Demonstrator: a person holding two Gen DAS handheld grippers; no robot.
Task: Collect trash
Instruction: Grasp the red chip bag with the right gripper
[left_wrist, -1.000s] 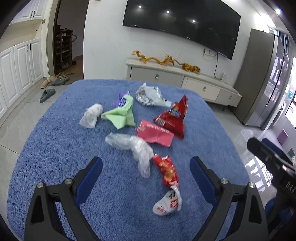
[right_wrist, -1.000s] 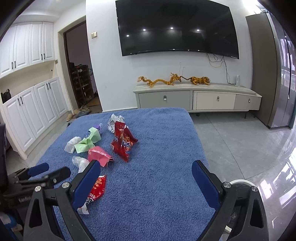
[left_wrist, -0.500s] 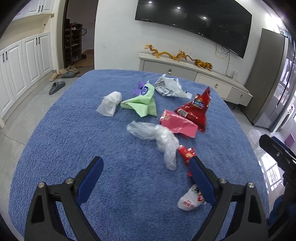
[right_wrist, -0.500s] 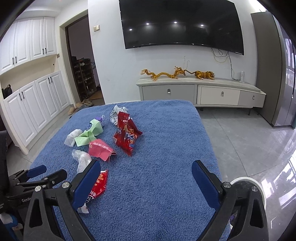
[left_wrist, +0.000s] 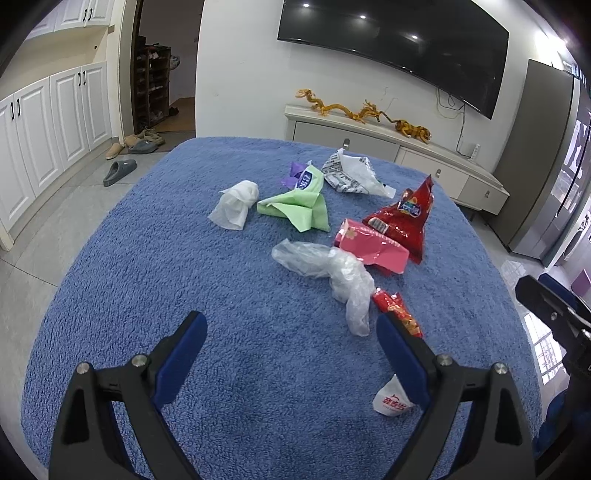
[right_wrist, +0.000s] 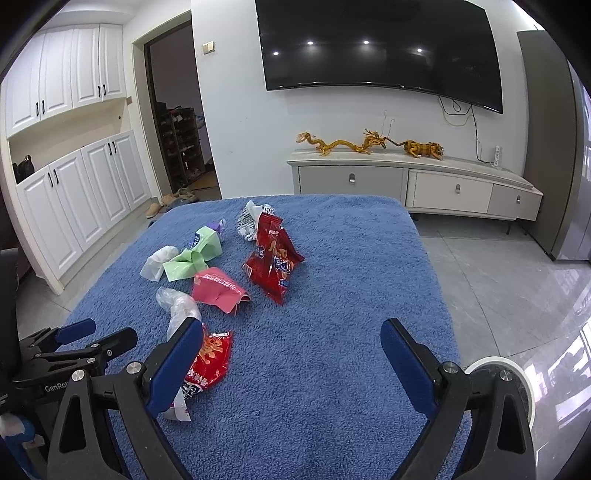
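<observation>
The left gripper (left_wrist: 288, 354) hangs over the near part of the blue fleece cover (left_wrist: 147, 280) with its jaws spread wide and nothing between them, angled down so that its camera takes in the whole litter field before a first pick. The right gripper (right_wrist: 291, 358) is likewise spread and empty, poised beside it; its left finger sits in front of the small red snack wrapper (right_wrist: 210, 362) without touching it. From the left wrist view the trash lies from 12 to 3 o'clock of the jaws: a clear plastic bag (left_wrist: 328, 269) at 1 o'clock, the small red wrapper just beyond the right finger, a pink packet (left_wrist: 373, 247) and a large red chip bag (left_wrist: 402, 221) farther out, then a green wrapper (left_wrist: 303, 203), a white tissue wad (left_wrist: 236, 206) and a printed white wrapper (left_wrist: 351, 177) toward 12 o'clock. A white round container rim (right_wrist: 513, 384) shows on the floor at 3 o'clock of the right gripper (probably the bin, though this cannot be confirmed). Compared with a second ago, the left view has swung leftward, so the small red wrapper has passed from between the fingers to beside the right one; no item has been lifted.
</observation>
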